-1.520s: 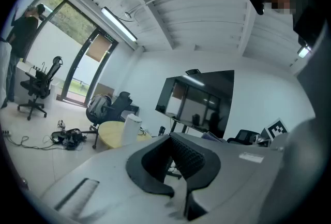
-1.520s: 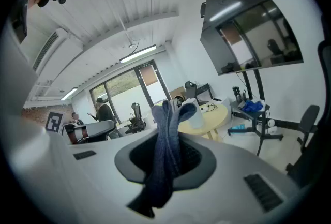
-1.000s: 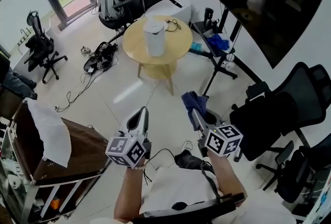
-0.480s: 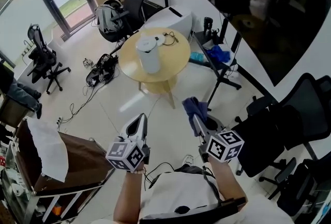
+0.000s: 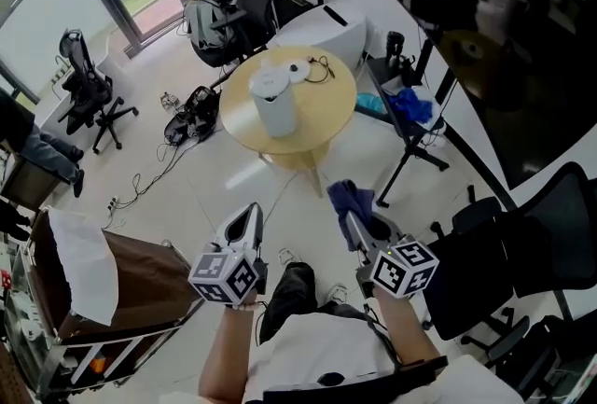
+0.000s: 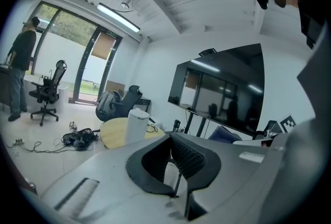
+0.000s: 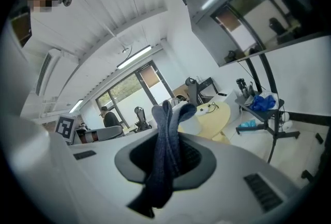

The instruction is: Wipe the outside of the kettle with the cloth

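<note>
Floor tiles (image 5: 187, 183), pale and glossy, fill most of what you see from the head view, with a dark heap of cables (image 5: 191, 104) lying on them left of the table. On the wall to your right hangs a large dark screen (image 5: 485, 29). Ahead of you, well apart from both grippers, stands the round wooden table (image 5: 326, 113). A black office chair (image 5: 522, 243) is near your right side, and a brown cart (image 5: 131, 273) draped with a white sheet (image 5: 82, 262) is at your left. A black stand (image 5: 384, 80) carrying some blue items (image 5: 412, 104) sits just right of the table.

The kettle (image 5: 276, 102), white and upright, stands on the table a little left of its middle. A thin black cord (image 5: 322, 68) lies on the tabletop behind it. Neither of your grippers touches the kettle.

Your left gripper (image 5: 252, 212) is held low in front of you and points toward the table. In the left gripper view its jaws are pressed together with nothing between them. Your right gripper (image 5: 357, 227) is beside it at about the same height and points the same way. Its jaws are clenched on the cloth (image 5: 350, 197), a dark blue piece bunched into folds. In the right gripper view the cloth sticks up past the jaw tips and a tail of it hangs down behind them. The cloth is well apart from the kettle.
</note>
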Available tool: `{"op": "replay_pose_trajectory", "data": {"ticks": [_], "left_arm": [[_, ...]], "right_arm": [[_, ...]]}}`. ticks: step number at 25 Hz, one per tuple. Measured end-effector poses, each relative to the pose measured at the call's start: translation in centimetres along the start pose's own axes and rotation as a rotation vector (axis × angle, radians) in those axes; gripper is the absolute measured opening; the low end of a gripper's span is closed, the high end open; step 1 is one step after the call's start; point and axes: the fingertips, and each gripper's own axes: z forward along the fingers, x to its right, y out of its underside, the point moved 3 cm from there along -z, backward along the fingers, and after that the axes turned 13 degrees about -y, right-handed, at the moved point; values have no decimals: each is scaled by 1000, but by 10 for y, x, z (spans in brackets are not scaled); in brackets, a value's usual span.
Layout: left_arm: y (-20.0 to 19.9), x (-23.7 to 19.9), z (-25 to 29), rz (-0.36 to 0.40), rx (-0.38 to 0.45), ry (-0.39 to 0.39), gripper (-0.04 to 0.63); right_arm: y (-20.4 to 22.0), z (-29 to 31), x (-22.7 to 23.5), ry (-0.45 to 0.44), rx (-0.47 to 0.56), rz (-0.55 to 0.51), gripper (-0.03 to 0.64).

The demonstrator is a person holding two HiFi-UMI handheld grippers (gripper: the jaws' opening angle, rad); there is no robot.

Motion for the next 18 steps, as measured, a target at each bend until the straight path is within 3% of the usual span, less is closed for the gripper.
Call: {"op": "replay_pose_trajectory", "data": {"ticks": [8,11,15,18], "left_arm": [[-15,-30,88,-37,-16,-22,8],[-29,-44,134,-42,-25,-8,39],[-51,-67,194,-28,-56,9,161],[-64,-85,237,4,-80,19,212]], "right_arm": [[-25,56,45,-1,-28,4,66],[-47,83,66,11,-13,9,66],[-77,129,90,29,0,3,66],[-96,166,106,43,-1,-10,66]]}}
